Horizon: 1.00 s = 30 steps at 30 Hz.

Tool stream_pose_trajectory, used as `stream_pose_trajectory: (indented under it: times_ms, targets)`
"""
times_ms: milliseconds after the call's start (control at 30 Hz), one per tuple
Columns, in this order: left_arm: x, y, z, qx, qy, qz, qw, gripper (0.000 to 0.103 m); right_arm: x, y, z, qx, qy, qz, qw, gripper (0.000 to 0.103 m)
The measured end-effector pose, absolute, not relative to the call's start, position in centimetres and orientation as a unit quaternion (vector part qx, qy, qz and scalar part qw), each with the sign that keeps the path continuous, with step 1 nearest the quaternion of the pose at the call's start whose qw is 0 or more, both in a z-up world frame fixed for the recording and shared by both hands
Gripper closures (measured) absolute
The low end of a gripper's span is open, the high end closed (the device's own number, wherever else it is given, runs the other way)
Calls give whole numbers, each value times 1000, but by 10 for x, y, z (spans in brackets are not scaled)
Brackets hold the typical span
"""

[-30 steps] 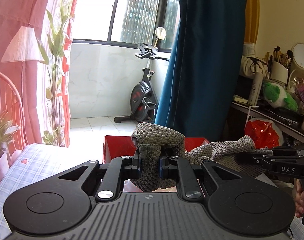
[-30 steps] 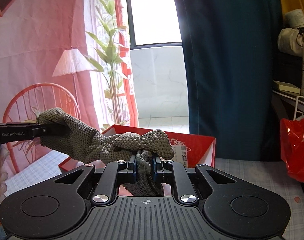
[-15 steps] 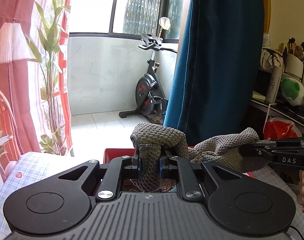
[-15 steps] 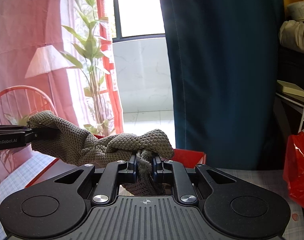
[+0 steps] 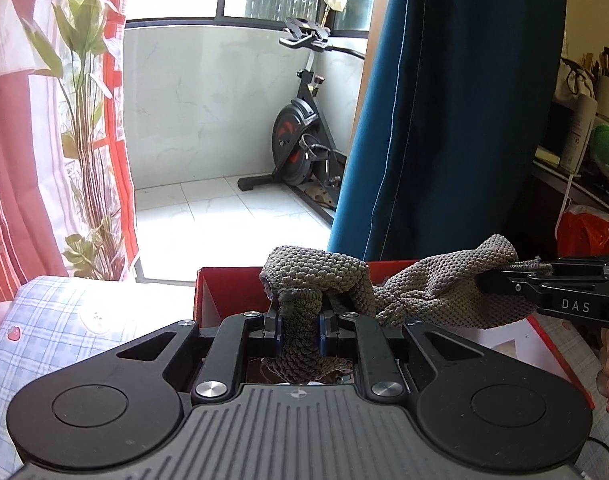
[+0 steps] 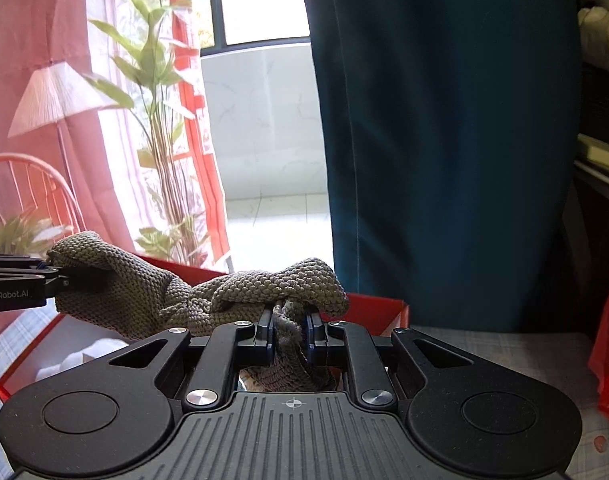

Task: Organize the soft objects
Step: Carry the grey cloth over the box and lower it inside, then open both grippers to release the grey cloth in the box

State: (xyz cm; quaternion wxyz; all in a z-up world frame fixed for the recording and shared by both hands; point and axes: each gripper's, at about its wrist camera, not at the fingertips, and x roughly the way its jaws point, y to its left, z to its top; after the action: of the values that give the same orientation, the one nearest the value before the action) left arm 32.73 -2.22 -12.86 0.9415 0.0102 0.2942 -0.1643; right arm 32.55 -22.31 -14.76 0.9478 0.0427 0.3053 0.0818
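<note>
Holding the grey knitted cloth (image 5: 436,296) pinched at each end by your left gripper (image 5: 299,330) and right gripper (image 6: 289,334), you've swung it over the red box (image 5: 224,292), likely ready to lower.

The left gripper (image 5: 298,330) points forward toward twelve o'clock, its jaws clamped on a fold of the knitted cloth (image 5: 424,292). The right gripper (image 6: 289,332) is clamped likewise on the cloth's other end. Each enters the other's view level: right at three o'clock, left at nine o'clock.
</note>
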Motion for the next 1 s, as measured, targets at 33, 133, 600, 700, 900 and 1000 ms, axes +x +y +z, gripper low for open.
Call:
stream_pose_trajectory:
  times_ms: [33,133,600,700,900,1000]
  targets:
    - [329,-22,-131,10,299,-163,940,86,328,-221,-151,38,311,83,946,90]
    - [332,-22,-135,10,306,-166,937,86,332,-216,-158,34,322,82,943,90]
    - [319,-20,-124,40,290,-183,939,47,324,-218,-159,32,327,65,942,66]
    - [310,-18,-119,42,285,-181,940,47,312,-220,-153,31,321,68,944,65]
    - [287,-15,-114,39,280,-183,942,44,282,-217,-139,23,308,85,947,65]
    - [274,-12,-115,32,280,-185,941,43,264,-215,-134,21,303,96,948,65]
